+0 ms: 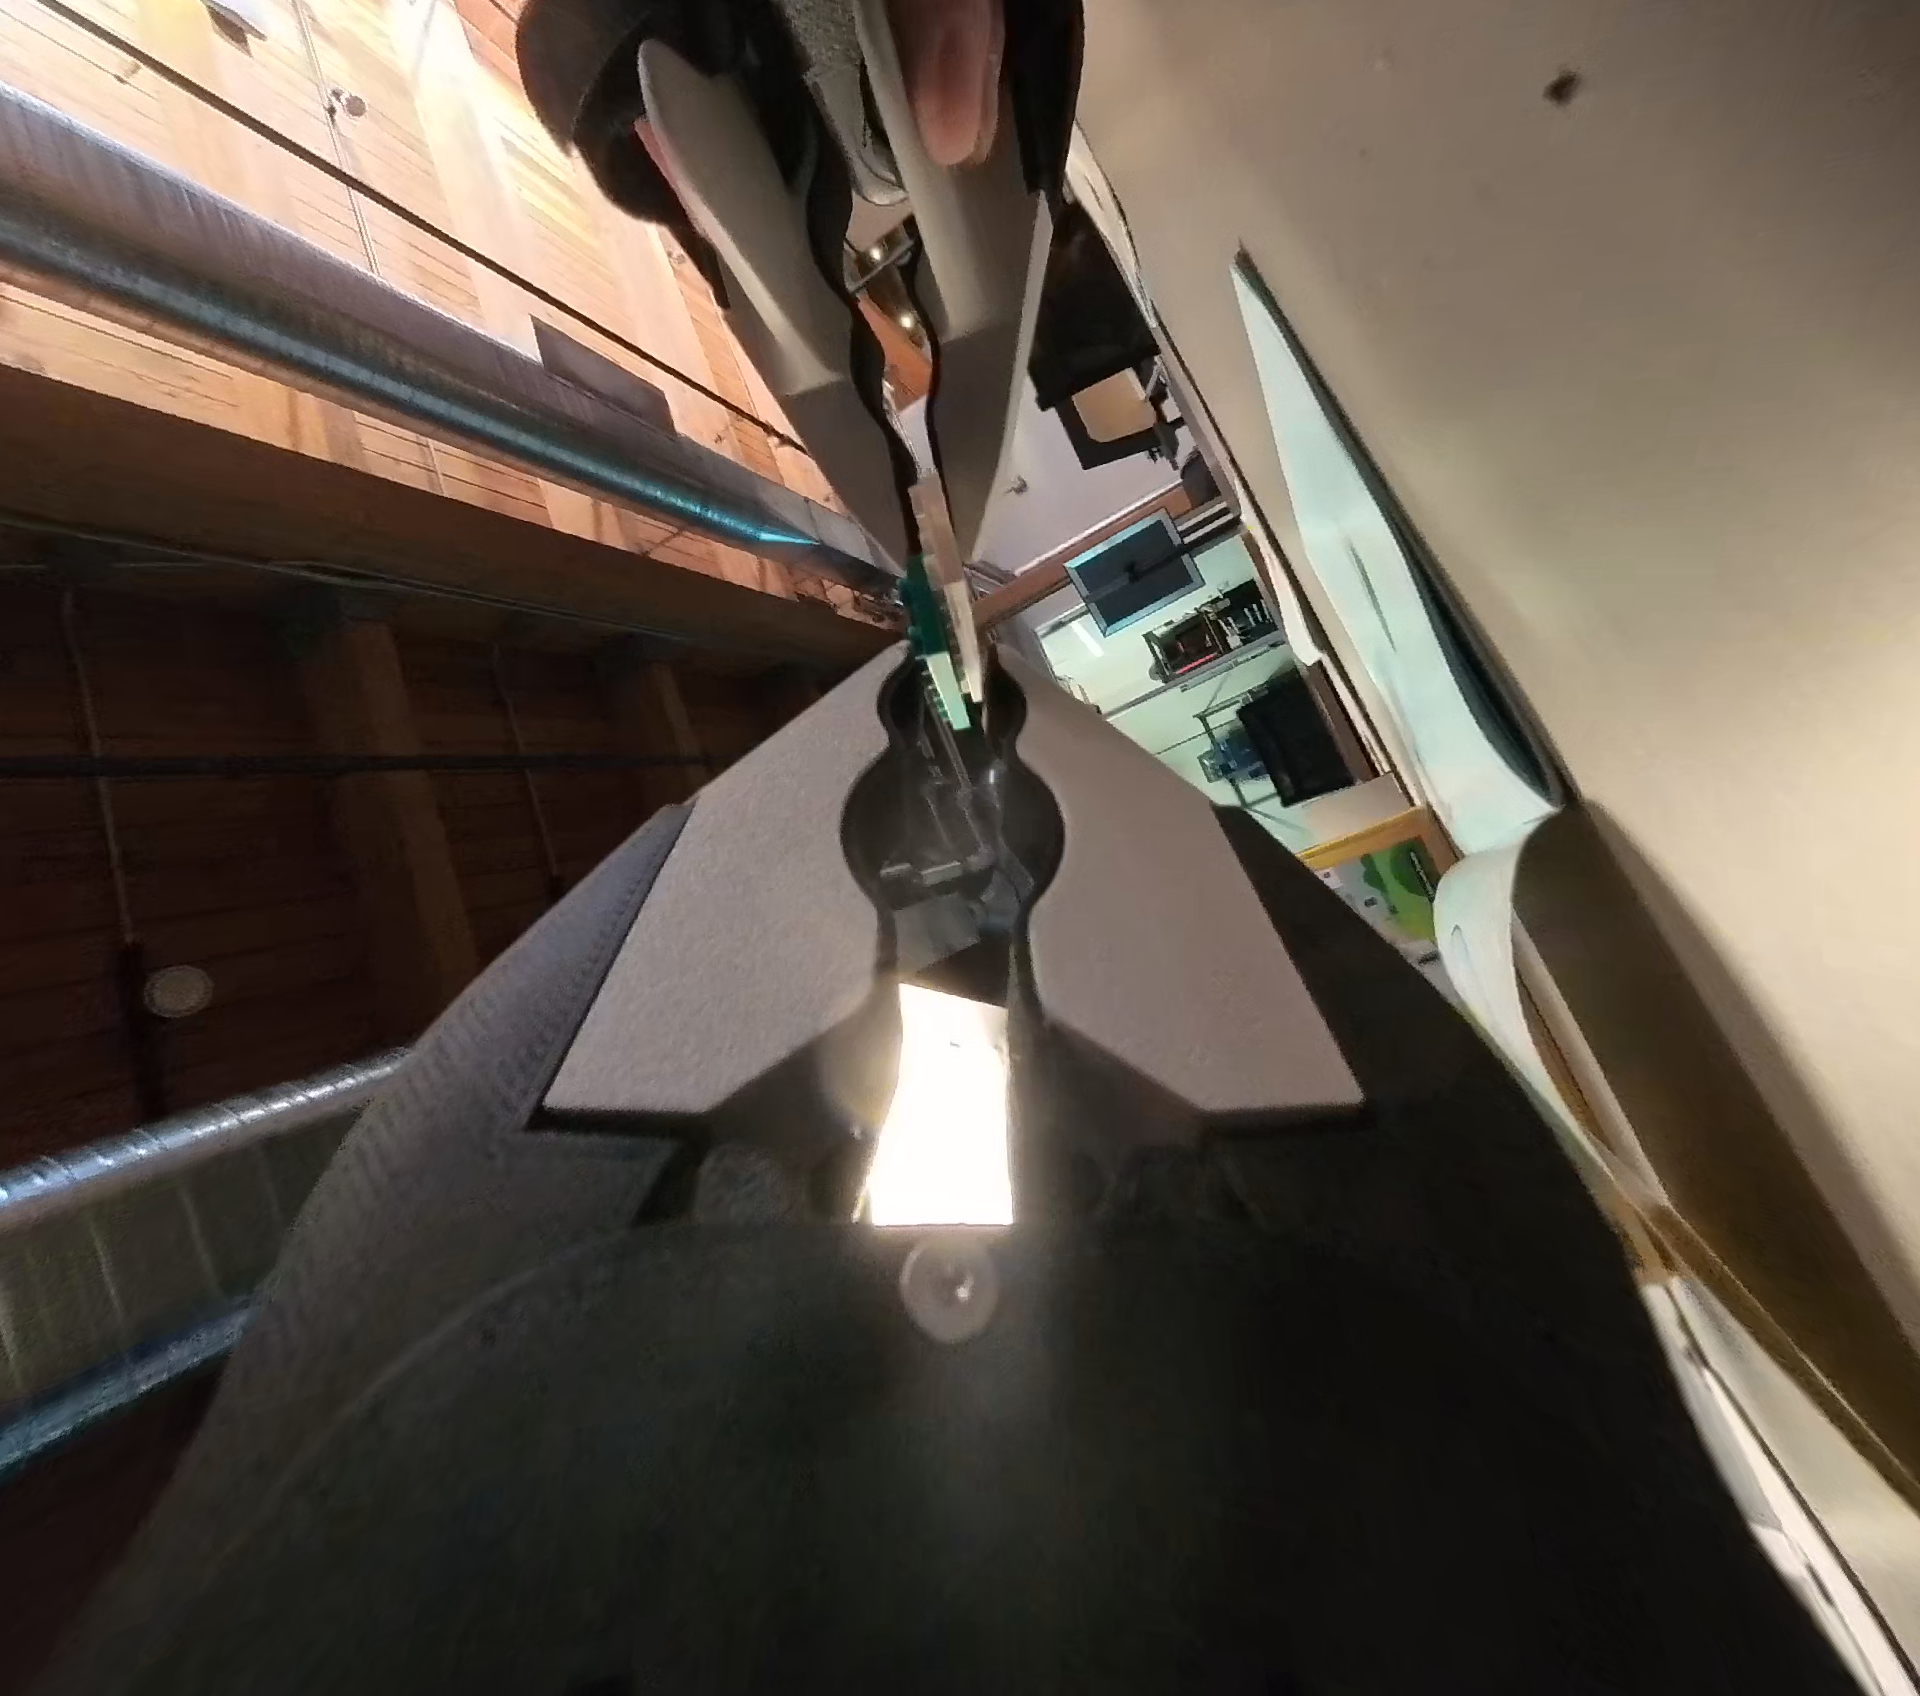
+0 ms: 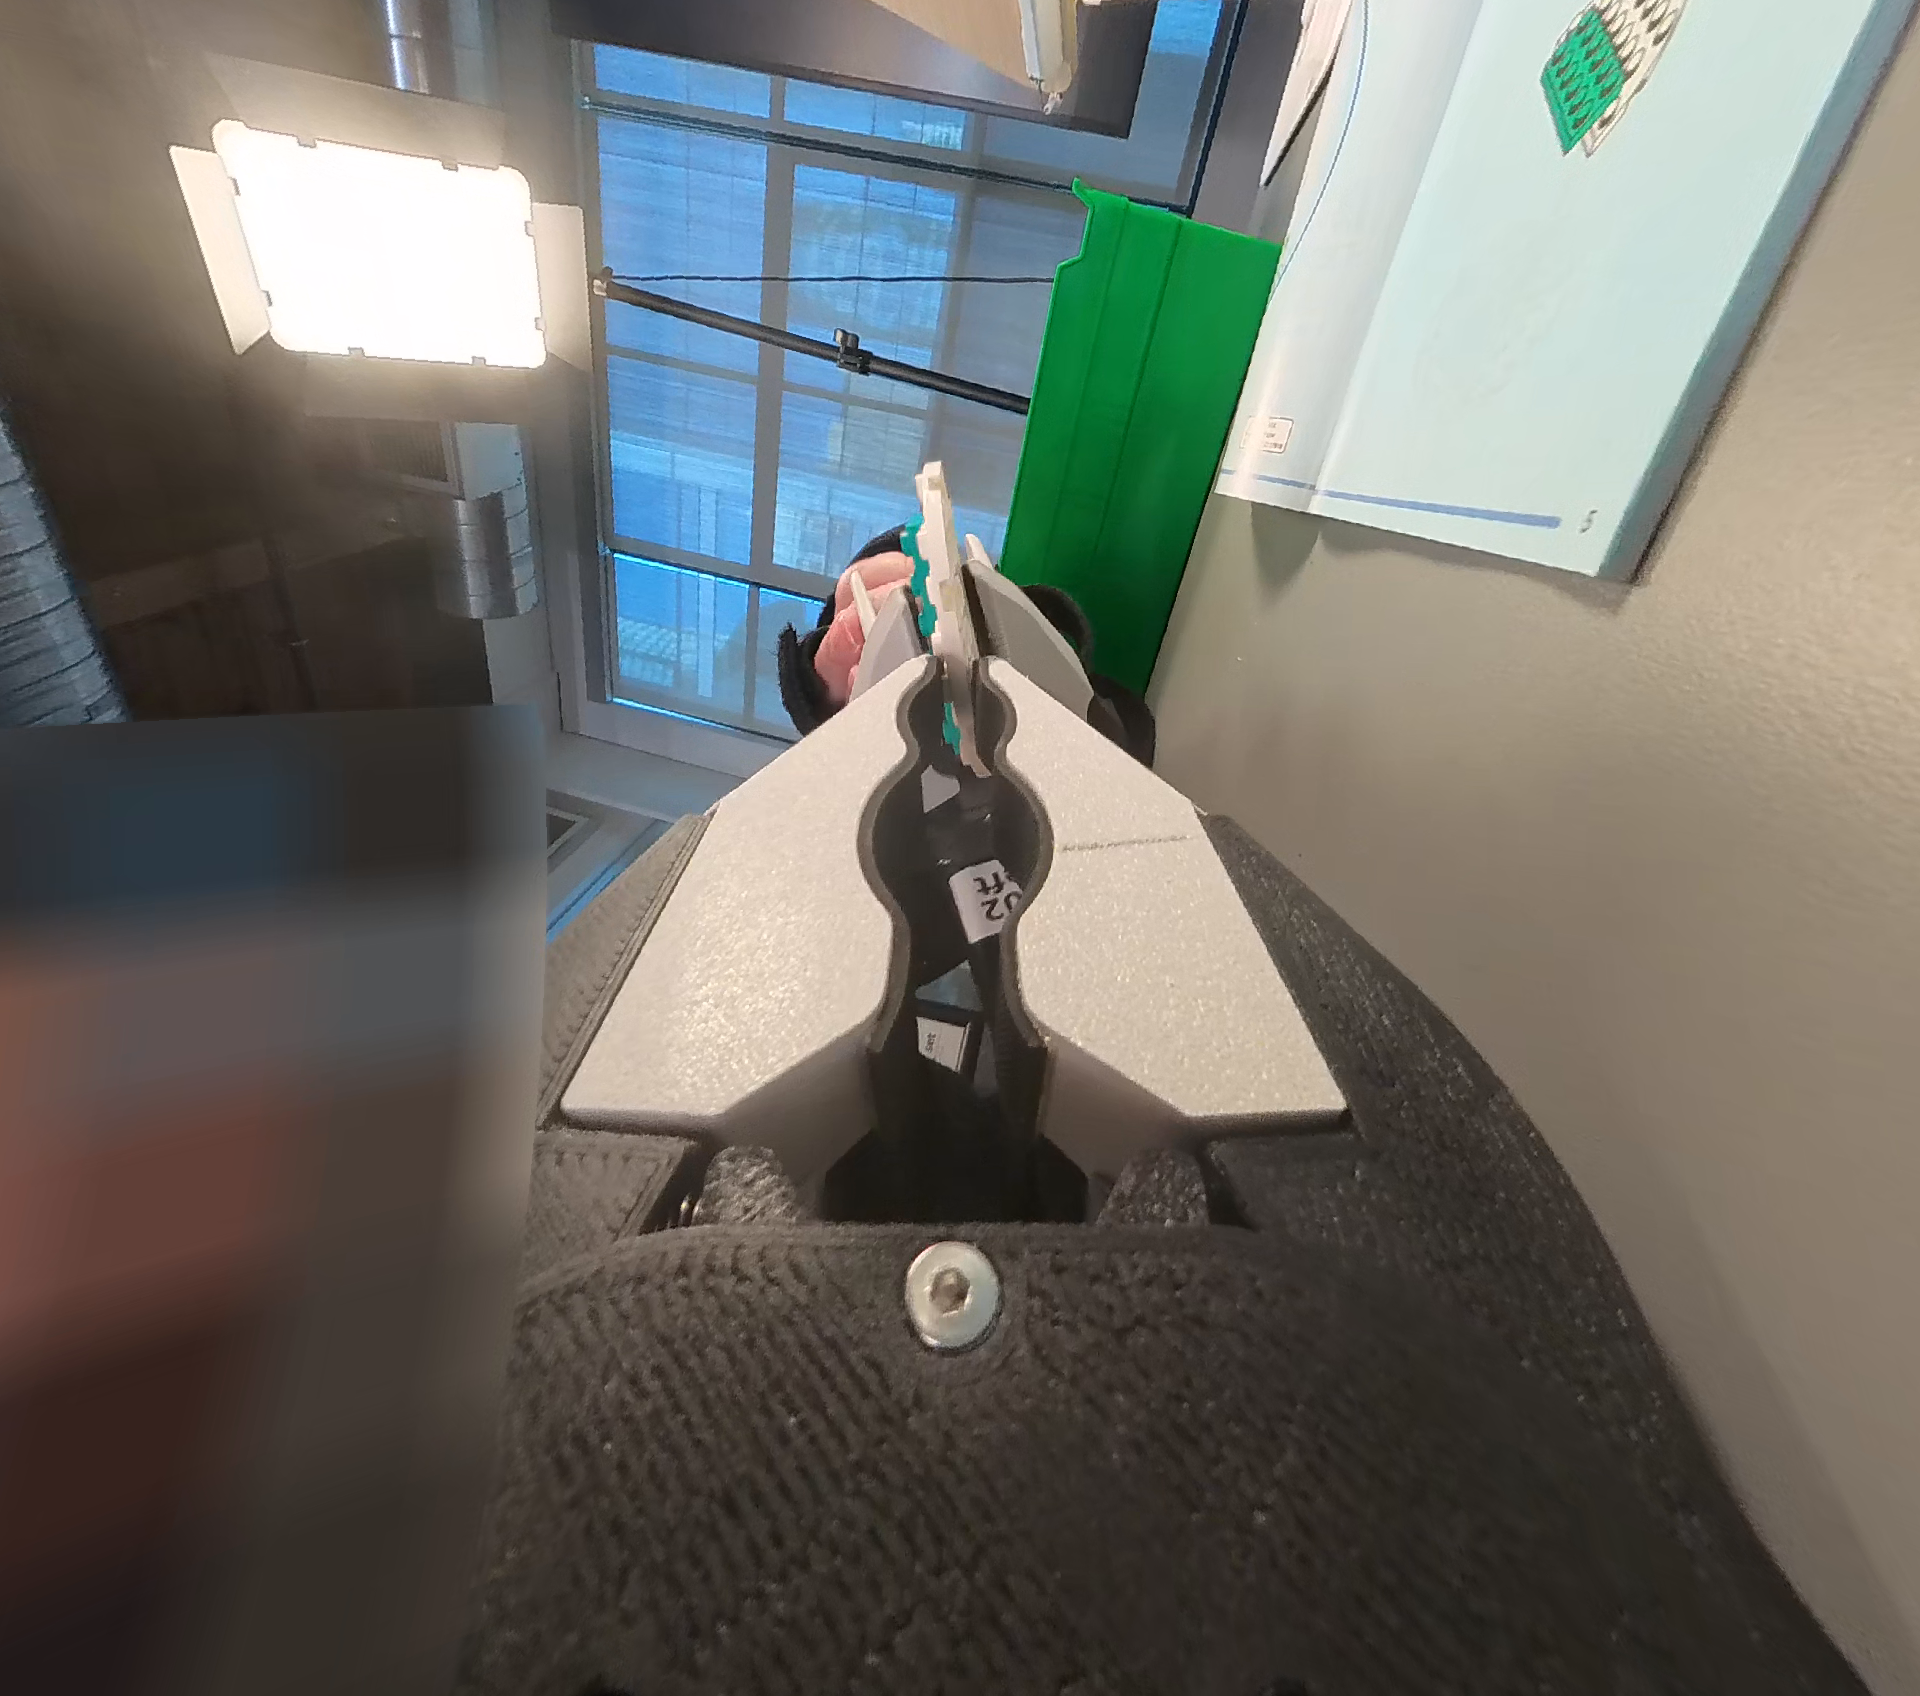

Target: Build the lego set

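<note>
A thin white Lego plate (image 2: 943, 526) with a green plate (image 2: 916, 574) stuck to one face is held edge-on in the air between both grippers. My right gripper (image 2: 961, 678) is shut on its near end. My left gripper (image 2: 928, 607) meets it from the far side, shut on the same piece, with a gloved hand behind. In the left wrist view, my left gripper (image 1: 943, 690) is shut on the white and green plates (image 1: 940, 607), and the right gripper (image 1: 925, 534) comes in from above, fingertips on the same piece.
Both views are rolled sideways. The grey table (image 2: 1558, 971) runs along the right edge. An open instruction booklet (image 2: 1538, 212) lies on it, with a green bin (image 2: 1143, 420) beyond. A bright light panel (image 2: 384, 254) stands at the left. The booklet also shows in the left wrist view (image 1: 1382, 607). Only a small space, under 4 cm, lies between the two pairs of fingers.
</note>
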Tool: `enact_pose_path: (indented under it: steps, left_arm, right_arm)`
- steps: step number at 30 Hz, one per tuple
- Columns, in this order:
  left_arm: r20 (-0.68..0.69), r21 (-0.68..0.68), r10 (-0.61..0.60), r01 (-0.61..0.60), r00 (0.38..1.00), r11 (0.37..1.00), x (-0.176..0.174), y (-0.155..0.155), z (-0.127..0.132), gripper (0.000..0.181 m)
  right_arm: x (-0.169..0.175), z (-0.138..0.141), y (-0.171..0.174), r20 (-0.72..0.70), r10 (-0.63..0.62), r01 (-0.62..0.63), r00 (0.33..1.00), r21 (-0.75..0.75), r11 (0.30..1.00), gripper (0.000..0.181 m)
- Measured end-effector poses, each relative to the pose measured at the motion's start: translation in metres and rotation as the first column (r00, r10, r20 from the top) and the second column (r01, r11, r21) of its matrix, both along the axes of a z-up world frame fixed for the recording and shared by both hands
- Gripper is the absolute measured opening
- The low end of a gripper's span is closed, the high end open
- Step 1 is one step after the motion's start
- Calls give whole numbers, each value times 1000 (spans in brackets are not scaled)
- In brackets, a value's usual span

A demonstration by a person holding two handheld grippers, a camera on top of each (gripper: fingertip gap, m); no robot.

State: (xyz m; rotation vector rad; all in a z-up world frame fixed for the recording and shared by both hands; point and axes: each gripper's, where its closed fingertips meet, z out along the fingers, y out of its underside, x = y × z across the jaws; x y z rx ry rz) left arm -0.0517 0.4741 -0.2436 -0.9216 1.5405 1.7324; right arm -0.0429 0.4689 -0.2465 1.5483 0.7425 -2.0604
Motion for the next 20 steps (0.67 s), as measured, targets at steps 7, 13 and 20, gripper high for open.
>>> enact_pose_path:
  steps: [7, 13, 20]
  left_arm:
    - [-15, 1, -14, 14, 1000, 1000, 1, -2, 1, 10]
    - [-17, -1, -7, 7, 1000, 1000, 1, -2, 1, 10]
    - [-39, -15, -14, 13, 999, 1000, 2, -1, 2, 10]
  right_arm:
    - [1, 0, -1, -3, 8, -8, 1000, -1, 1000, 5]
    - [0, 0, -1, 0, 7, -7, 1000, -1, 1000, 4]
    - [0, 0, 0, 2, 8, -8, 1000, -15, 1000, 4]
